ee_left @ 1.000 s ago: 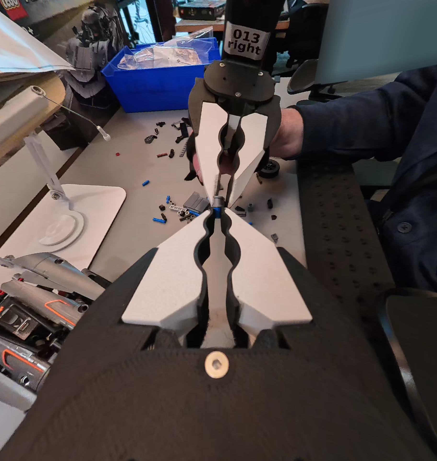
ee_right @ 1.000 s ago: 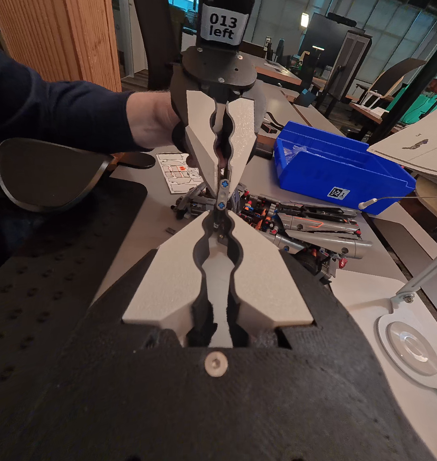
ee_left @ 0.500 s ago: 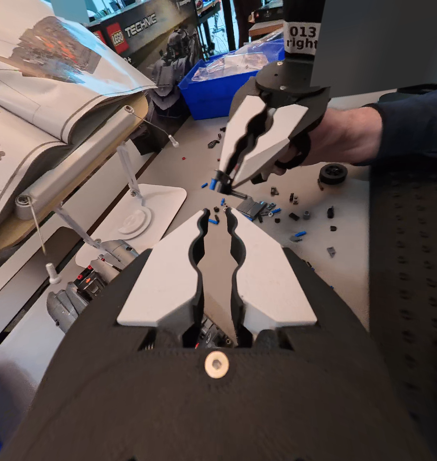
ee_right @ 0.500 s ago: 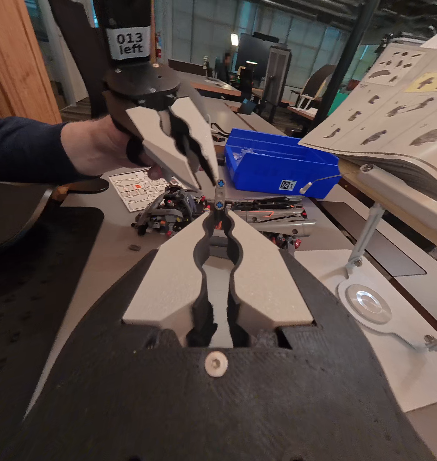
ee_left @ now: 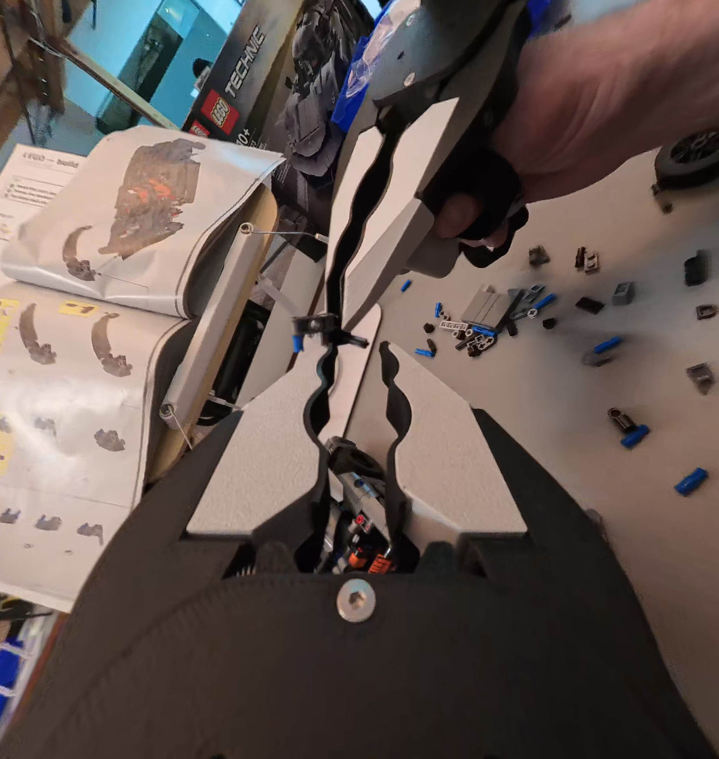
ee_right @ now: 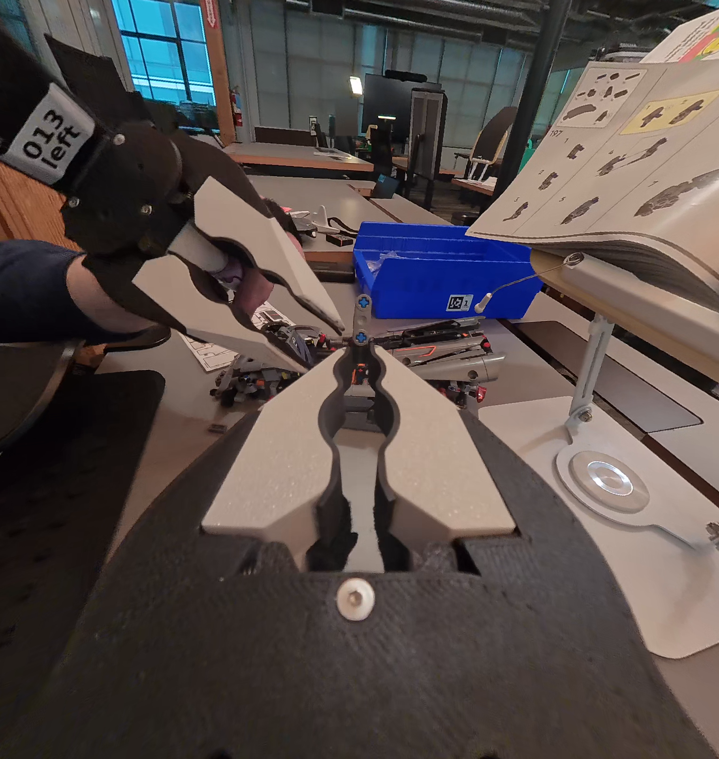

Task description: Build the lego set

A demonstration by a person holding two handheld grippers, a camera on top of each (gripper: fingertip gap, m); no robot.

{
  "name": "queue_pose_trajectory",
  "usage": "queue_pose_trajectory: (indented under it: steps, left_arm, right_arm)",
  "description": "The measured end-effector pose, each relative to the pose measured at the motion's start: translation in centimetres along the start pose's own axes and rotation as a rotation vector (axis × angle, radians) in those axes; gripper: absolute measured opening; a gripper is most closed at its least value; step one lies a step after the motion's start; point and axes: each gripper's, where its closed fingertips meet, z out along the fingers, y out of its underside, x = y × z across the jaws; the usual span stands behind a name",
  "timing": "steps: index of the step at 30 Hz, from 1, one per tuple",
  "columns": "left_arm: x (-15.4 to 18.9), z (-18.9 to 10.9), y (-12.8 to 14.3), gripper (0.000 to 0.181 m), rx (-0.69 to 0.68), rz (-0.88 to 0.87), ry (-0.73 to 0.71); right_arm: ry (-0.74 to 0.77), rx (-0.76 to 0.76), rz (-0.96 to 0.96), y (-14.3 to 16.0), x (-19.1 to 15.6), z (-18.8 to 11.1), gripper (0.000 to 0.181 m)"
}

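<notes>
My right gripper (ee_right: pixel 360 349) is shut on a small grey beam with blue pins (ee_right: pixel 362 320), held upright above the table. In the left wrist view the right gripper (ee_left: pixel 335 328) comes in from above with the beam (ee_left: pixel 314 325) at its tips. My left gripper (ee_left: pixel 356 349) is open and empty, its tips just short of the beam. In the right wrist view the left gripper (ee_right: pixel 323 349) shows at the left, jaws apart beside the beam. The part-built grey and orange car model (ee_right: pixel 436 357) lies on the table behind the beam and shows between my left fingers (ee_left: pixel 356 488).
Loose small parts (ee_left: pixel 485 324) and a black wheel (ee_left: pixel 698 156) lie on the table to the right. An open instruction book (ee_right: pixel 616 164) rests on a stand with a white base (ee_right: pixel 596 534). A blue bin (ee_right: pixel 423 271) stands behind the model. A black mat (ee_right: pixel 42 493) lies at the left. Only a small space, under 4 cm, lies between the two pairs of fingers. The black wheel (ee_left: pixel 698 156) is about 25 cm from both grippers' fingertips.
My left gripper let go of the beam, opened wide and swung over the model toward the book. My right gripper kept the beam and tilted.
</notes>
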Motion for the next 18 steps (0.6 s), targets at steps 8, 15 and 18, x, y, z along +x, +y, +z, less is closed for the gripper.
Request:
queue_pose_trajectory:
  steps: [8,15,18]
  left_arm:
    - [-0.5,1.2,-0.3,0.007,-0.052,0.116,-0.096]
    - [-0.7,1.3,0.1,0.005,-0.086,0.218,-0.161]
    - [-0.9,1.1,0.1,0.003,-0.079,0.237,-0.176]
  right_arm:
    - [0.021,0.014,0.041,-0.3,0.5,-0.2,0.004]
    - [0.016,0.035,0.103,-0.4,0.7,-0.2,0.004]
    - [0.002,0.041,0.118,-0.4,0.6,-0.2,0.005]
